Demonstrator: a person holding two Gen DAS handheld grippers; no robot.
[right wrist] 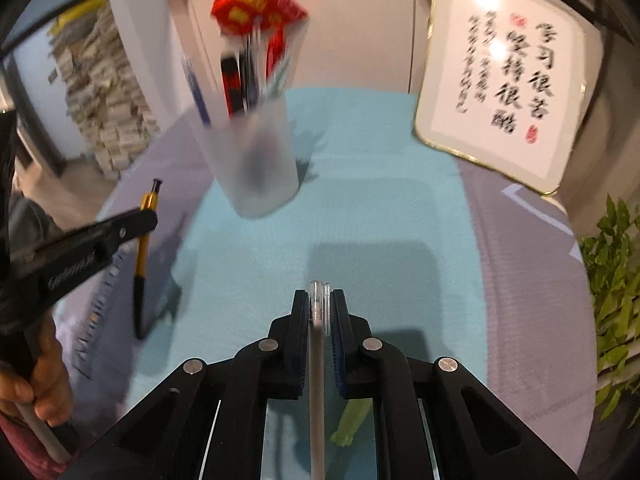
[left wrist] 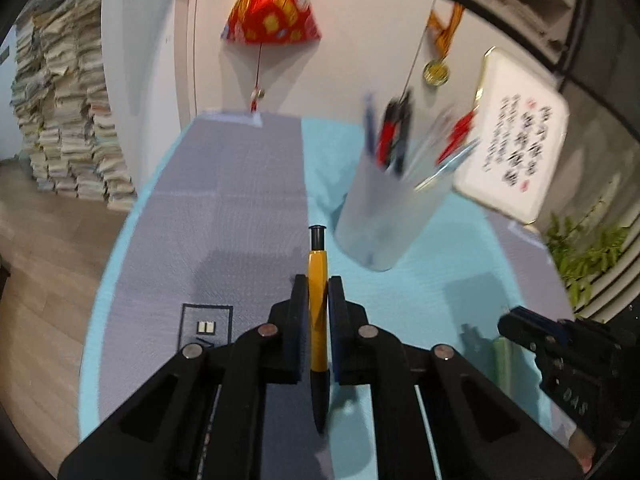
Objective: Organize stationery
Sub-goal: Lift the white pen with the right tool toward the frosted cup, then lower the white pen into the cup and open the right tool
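My left gripper [left wrist: 318,284] is shut on a yellow pen [left wrist: 317,276] with black ends, held lengthwise above the table; the same pen [right wrist: 145,236] shows at the left of the right wrist view. My right gripper [right wrist: 319,298] is shut on a clear, grey-barrelled pen [right wrist: 317,344] that runs back between the fingers. A frosted pen cup [left wrist: 384,216] holding several pens stands on the light-blue cloth [left wrist: 420,288] just ahead and right of the left gripper, and the cup [right wrist: 256,156] is ahead and left of the right one. The right gripper [left wrist: 560,344] appears at the lower right of the left wrist view.
A framed calligraphy plaque [right wrist: 504,80] leans at the back right. A green item [right wrist: 352,420] lies on the cloth under the right gripper. A grey mat [left wrist: 224,216] covers the table's left part. A plant [right wrist: 616,280] stands right; stacked books [left wrist: 68,120] rise at far left.
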